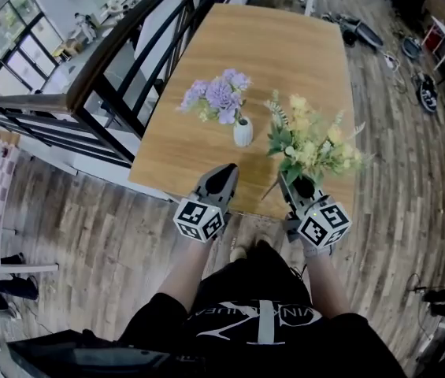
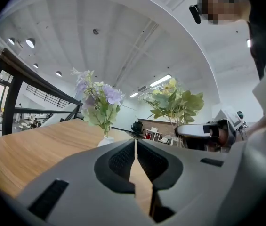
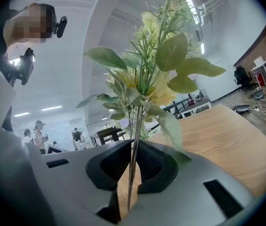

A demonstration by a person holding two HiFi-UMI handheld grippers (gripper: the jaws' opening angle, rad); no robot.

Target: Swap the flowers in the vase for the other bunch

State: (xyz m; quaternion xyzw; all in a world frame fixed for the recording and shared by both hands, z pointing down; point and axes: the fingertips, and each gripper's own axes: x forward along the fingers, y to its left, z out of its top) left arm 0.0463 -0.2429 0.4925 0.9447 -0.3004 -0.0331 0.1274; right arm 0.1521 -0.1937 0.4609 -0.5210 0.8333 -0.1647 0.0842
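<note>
A light wooden table (image 1: 285,61) stands on a grey-brown plank floor (image 1: 88,235), with a dark-barred railing (image 1: 112,57) running along its left edge. Beyond the railing, large windows (image 1: 5,38) let daylight in. Round lights (image 2: 29,42) dot the white ceiling (image 2: 100,22).

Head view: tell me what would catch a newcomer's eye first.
The yellow bunch stands out, its stems clamped in the right gripper at the near edge of the wooden table. Left of it, purple flowers sit in a small white vase mid-table.
</note>
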